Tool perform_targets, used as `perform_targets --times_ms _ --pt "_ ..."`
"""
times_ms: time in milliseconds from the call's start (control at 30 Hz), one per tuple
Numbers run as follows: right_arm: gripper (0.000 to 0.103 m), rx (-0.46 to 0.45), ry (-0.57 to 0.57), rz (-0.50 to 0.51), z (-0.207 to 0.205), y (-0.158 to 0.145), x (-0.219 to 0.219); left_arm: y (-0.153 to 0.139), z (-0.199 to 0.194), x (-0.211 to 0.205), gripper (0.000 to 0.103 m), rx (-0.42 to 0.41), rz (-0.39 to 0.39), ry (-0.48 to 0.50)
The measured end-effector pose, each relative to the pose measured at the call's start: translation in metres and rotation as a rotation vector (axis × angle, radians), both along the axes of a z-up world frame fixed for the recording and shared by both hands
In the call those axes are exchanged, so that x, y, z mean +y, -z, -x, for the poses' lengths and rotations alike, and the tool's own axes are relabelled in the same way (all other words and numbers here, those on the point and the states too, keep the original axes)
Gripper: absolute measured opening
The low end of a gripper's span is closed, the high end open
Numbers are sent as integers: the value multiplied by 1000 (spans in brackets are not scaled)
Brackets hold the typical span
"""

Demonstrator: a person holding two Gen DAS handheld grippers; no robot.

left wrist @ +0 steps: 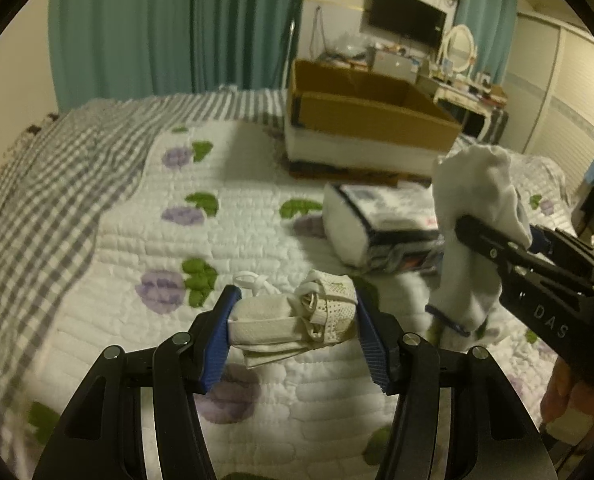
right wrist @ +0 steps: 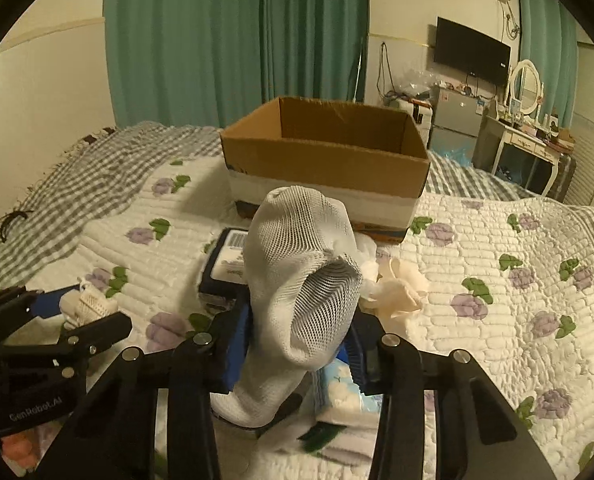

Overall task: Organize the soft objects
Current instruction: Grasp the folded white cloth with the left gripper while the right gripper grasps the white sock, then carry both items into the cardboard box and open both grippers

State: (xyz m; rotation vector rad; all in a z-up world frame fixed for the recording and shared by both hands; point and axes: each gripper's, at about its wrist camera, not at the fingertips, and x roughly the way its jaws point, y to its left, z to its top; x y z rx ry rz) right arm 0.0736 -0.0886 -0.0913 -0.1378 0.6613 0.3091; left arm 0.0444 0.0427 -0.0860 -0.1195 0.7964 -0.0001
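My left gripper [left wrist: 295, 312] is shut on a bundle of folded white face masks [left wrist: 293, 320] and holds it just above the flowered quilt [left wrist: 225, 184]. My right gripper [right wrist: 299, 338] is shut on a white mesh sock [right wrist: 301, 276] that stands up between the blue pads. The sock [left wrist: 473, 240] and right gripper [left wrist: 497, 240] also show at the right of the left wrist view. The left gripper [right wrist: 77, 304] with the masks [right wrist: 87, 304] shows at the left of the right wrist view. An open cardboard box [right wrist: 325, 164] stands on the bed behind.
A wrapped tissue pack [left wrist: 377, 228] lies on the quilt in front of the box. Cream gloves [right wrist: 397, 288] lie right of the sock, and a pale blue tissue packet [right wrist: 345, 392] sits under my right gripper. A grey checked blanket [left wrist: 57, 160] covers the left bed side.
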Motion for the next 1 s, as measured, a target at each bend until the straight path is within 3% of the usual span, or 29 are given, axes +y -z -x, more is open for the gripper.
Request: perform_targets --times_ms 567,733,1000 --pt "41 -129 -31 -31 36 -83 -18 -90 25 -14 56 -147 -65 21" --pt "41 -163 -36 -34 22 -105 -25 -113 10 -21 56 -202 -106 28" --pt "41 -205 -33 -50 -33 -135 -35 -134 -36 -30 56 -251 -149 40"
